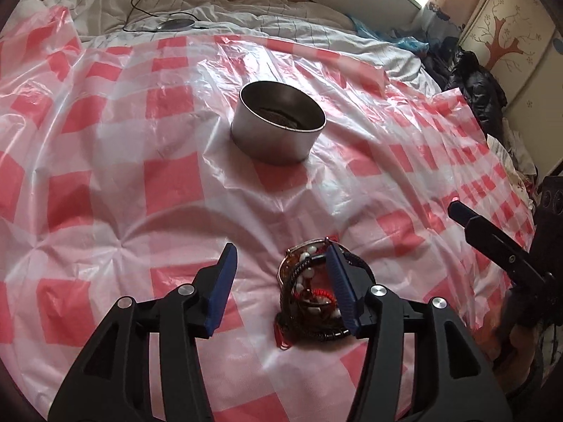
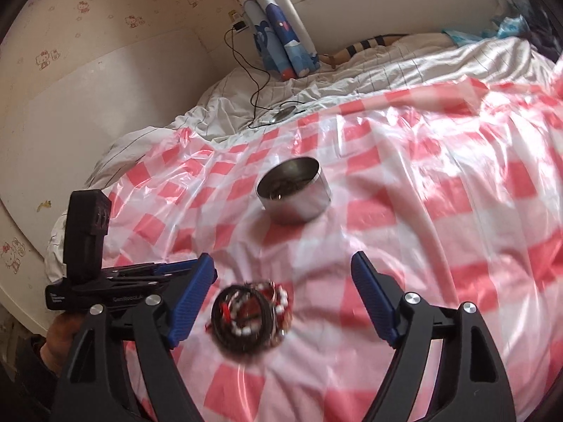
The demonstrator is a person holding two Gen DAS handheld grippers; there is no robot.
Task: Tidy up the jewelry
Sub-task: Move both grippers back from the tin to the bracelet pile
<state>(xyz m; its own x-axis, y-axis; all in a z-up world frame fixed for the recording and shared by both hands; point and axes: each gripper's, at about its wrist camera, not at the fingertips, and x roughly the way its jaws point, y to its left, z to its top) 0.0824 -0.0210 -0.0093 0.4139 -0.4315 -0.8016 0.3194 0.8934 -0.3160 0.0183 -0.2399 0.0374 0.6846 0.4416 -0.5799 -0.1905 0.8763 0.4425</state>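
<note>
We see a bed (image 1: 316, 31) under a red checked sheet (image 1: 169, 183); a tin (image 1: 278, 123) sits beyond our tongs, bracelets (image 1: 309, 295) near them.

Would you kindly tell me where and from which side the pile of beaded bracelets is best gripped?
Probably from above, fingers straddling the pile of beaded bracelets: it lies flat as a loose coil on the checked plastic sheet, so pinching across one side of the rings should gather several strands.

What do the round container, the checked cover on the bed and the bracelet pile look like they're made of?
Round tin: looks like bare metal, a dull silver wall with soft reflections; its contents are too dark to tell.
Checked sheet: thin glossy plastic film, red and white, crinkled and partly see-through.
Bracelet pile: mixed: dark cord, red thread, white and amber beads, probably glass or plastic, and a metallic-looking bangle.
</note>
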